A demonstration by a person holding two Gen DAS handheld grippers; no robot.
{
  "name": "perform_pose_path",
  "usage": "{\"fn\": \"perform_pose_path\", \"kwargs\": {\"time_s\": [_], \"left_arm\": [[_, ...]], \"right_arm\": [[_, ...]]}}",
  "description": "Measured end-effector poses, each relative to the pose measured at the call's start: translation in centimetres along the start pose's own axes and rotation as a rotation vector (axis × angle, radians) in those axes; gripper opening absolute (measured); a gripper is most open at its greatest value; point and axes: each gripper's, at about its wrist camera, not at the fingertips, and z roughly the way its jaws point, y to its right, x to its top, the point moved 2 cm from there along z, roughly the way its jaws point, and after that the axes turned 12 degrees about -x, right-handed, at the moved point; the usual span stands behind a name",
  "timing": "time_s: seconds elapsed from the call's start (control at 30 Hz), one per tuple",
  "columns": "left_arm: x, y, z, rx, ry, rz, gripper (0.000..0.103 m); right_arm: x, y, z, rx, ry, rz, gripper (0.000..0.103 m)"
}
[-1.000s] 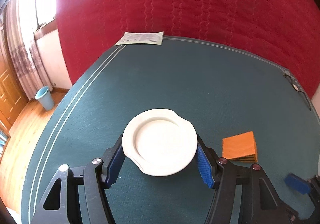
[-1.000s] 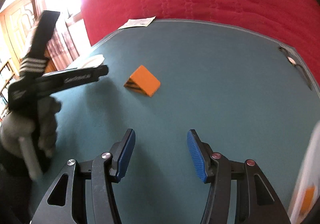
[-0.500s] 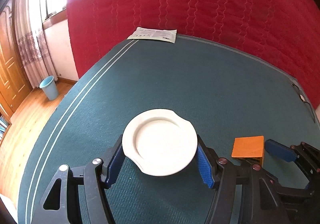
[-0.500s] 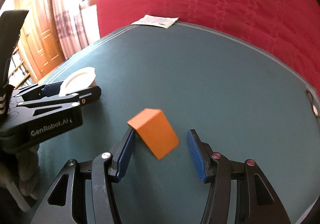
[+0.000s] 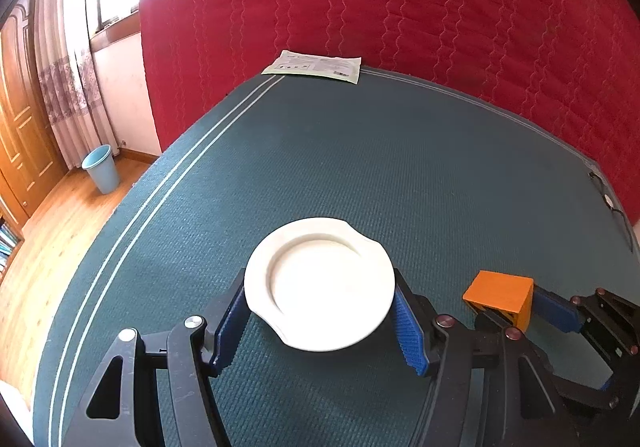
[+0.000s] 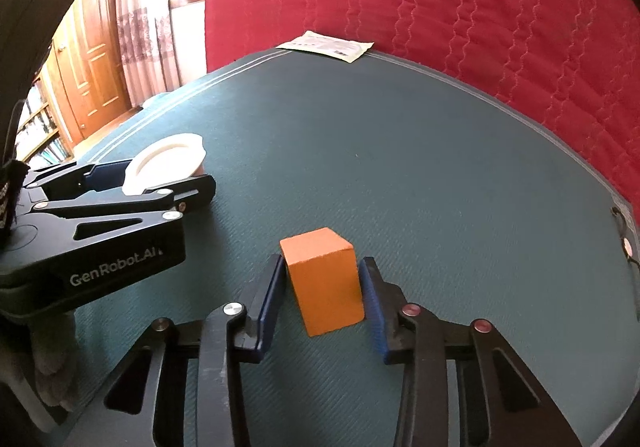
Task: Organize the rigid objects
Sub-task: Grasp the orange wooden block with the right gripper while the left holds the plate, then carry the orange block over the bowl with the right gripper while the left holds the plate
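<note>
The left tool [image 5: 320, 321] grasps a round white plate with a wavy rim [image 5: 319, 283] between its two blue pads; the pads press on the opposite edges of the plate, so the jaws stand rather wide apart. The plate seems to be held a little above the dark green bench [image 5: 360, 167], but I cannot tell surely if its underside touches the cloth. To the right of it, the right tool [image 6: 322, 293] has an orange block with flat sides [image 6: 325, 281] between its blue pads. Its jaws are closing at this moment: the right pad lies against the side of the block, and the left pad meets it at the upper corner, while lower down a thin gap shows because the block stands a little turned. The block is on the green bench, near the front, just beside the plate and not touching it. In the left wrist view, one blue pad of the right tool lies along the right side of the block. A white printed paper sheet [image 5: 314, 65] lies flat at the far edge of the bench, well apart from both tools. Behind the bench hangs a red quilted cloth [image 5: 400, 7]. On the wooden floor at the left stands a light blue plastic bin [image 5: 102, 168], near the patterned curtain [image 5: 68, 87].
</note>
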Motion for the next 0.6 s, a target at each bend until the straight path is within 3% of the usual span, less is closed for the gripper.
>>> {"fn": "perform_pose_path", "kwargs": {"time_s": [0.6], "left_arm": [[-0.3,1.0,-0.4,0.012,0.038,0.038,0.068]], "right_arm": [[-3.7,1.0,-3.3,-0.013,-0.024,0.126,0.034]]}}
